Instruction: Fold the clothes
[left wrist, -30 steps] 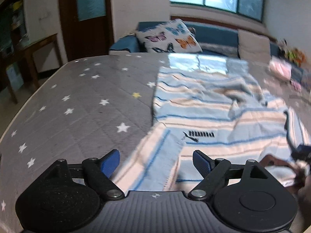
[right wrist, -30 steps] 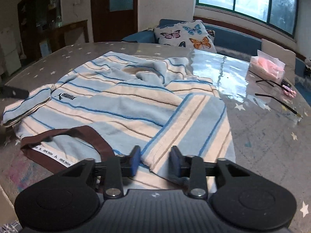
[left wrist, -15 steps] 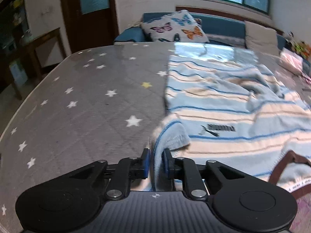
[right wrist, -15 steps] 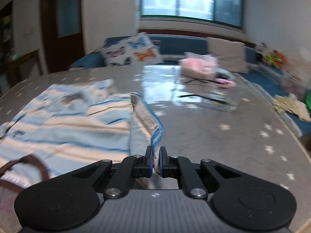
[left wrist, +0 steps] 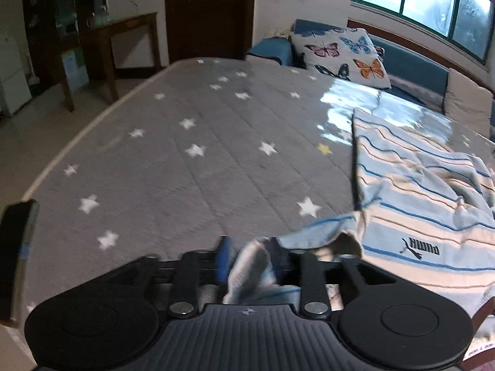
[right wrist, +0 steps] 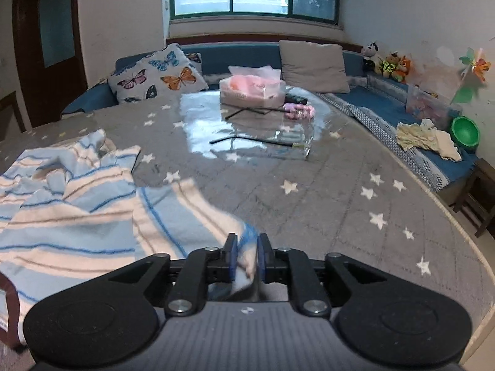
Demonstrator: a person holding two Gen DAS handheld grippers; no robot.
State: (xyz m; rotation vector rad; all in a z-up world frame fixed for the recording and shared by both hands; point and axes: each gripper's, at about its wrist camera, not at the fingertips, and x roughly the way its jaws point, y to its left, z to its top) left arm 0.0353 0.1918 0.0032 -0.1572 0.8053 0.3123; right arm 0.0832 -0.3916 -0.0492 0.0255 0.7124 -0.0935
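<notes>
A light-blue and cream striped shirt (left wrist: 427, 216) with a black logo lies on the grey star-patterned table (left wrist: 201, 167). My left gripper (left wrist: 249, 261) is shut on the shirt's left sleeve, which bunches up between the blue pads. In the right wrist view the shirt (right wrist: 68, 216) spreads to the left. My right gripper (right wrist: 246, 255) is shut on the right sleeve's cuff, pulled out over the table (right wrist: 324, 210).
A clear box with pink contents (right wrist: 252, 89), thin black sticks (right wrist: 256, 140) and a clear plastic sheet lie at the table's far side. A sofa with a butterfly pillow (right wrist: 157, 77) stands behind. A dark phone-like object (left wrist: 17, 253) is at the left edge.
Both grippers, shut on the sleeves, have drawn outward: the left swung left, the right swung right, stretching the sleeves away from the shirt body.
</notes>
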